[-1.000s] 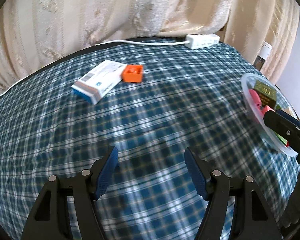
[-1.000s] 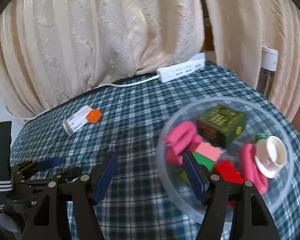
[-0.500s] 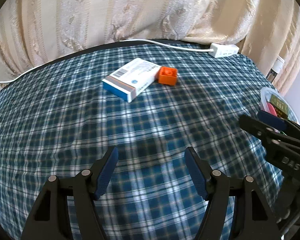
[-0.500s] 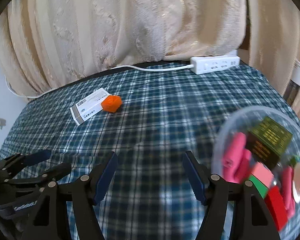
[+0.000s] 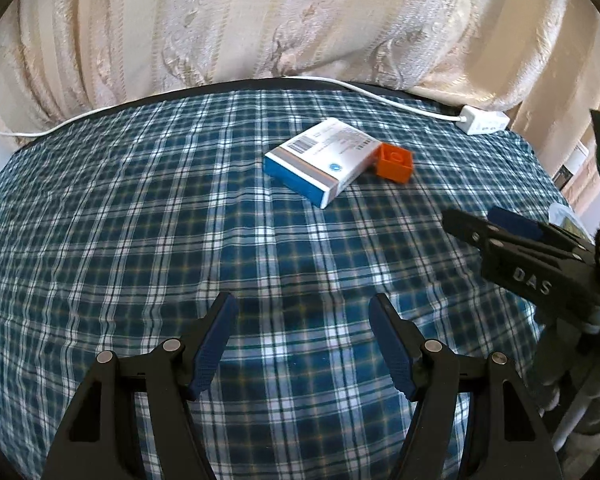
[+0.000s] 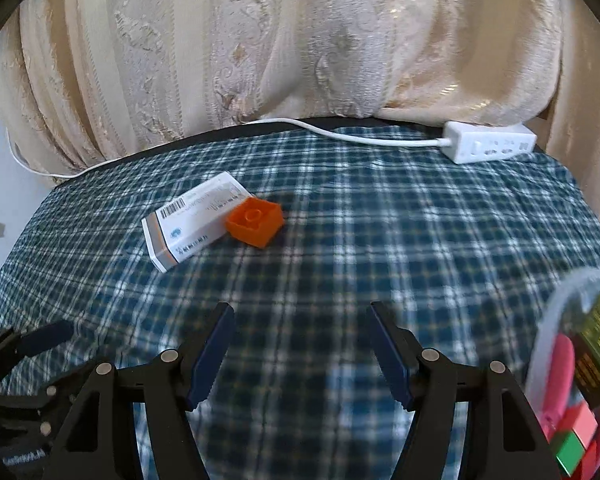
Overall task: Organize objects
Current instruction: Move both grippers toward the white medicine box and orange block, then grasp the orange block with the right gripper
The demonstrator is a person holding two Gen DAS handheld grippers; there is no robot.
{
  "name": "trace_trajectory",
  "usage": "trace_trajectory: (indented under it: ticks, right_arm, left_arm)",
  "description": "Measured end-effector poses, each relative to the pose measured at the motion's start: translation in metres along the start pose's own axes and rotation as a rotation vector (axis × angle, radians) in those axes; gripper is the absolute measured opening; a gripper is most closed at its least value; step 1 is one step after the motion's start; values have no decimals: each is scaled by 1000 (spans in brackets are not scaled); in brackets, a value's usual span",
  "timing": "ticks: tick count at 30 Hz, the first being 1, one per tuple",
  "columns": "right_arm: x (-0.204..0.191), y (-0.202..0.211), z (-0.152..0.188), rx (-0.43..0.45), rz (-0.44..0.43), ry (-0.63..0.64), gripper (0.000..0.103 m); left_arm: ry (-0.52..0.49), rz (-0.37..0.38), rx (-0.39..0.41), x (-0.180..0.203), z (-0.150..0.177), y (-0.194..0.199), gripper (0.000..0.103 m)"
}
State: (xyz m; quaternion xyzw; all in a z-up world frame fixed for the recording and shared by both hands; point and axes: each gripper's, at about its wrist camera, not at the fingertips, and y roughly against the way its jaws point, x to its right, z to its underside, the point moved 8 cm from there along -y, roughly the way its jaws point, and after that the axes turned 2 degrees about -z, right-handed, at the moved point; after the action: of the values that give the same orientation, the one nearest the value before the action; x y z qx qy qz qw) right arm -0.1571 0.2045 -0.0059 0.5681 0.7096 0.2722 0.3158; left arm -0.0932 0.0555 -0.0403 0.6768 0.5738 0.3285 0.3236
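Observation:
A white and blue carton [image 5: 323,159] [image 6: 194,220] lies on the plaid tablecloth with an orange block [image 5: 394,163] [image 6: 255,220] touching its right end. Both lie well ahead of the two grippers. My left gripper [image 5: 302,342] is open over bare cloth, nothing between its blue pads. My right gripper [image 6: 302,344] is also open and empty; the left wrist view catches it from the side [image 5: 496,226] at right. A clear plastic bowl [image 6: 548,340] at the right edge holds a green box, pink rolls and coloured blocks.
A white power strip [image 6: 490,147] [image 5: 485,119] and its cable lie along the table's far edge, under cream curtains [image 6: 300,40]. The tablecloth [image 5: 180,220] falls away at the left and right sides.
Both grippers swung left across the table. The carton and block moved toward the middle of both views, and the bowl slid to the right edge. Jaw openings stayed the same.

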Motion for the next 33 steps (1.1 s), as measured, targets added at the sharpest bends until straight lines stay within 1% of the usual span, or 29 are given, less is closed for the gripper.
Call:
trace_trajectory:
  ticks: [5, 12, 26, 33]
  right_arm:
    - [-9, -19, -12, -12, -4, 11, 71]
    - [-14, -39, -20, -33, -6, 16, 71]
    - [-22, -59, -38, -37, -12, 17, 71]
    - [-25, -66, -44, -39, 1, 22, 71]
  left_arm:
    - [6, -25, -6, -6, 1, -2, 70]
    - [23, -24, -19, -10, 2, -5, 70]
    - [41, -21, -37, -14, 3, -8, 70]
    - [48, -19, -51, -18, 6, -11, 70]
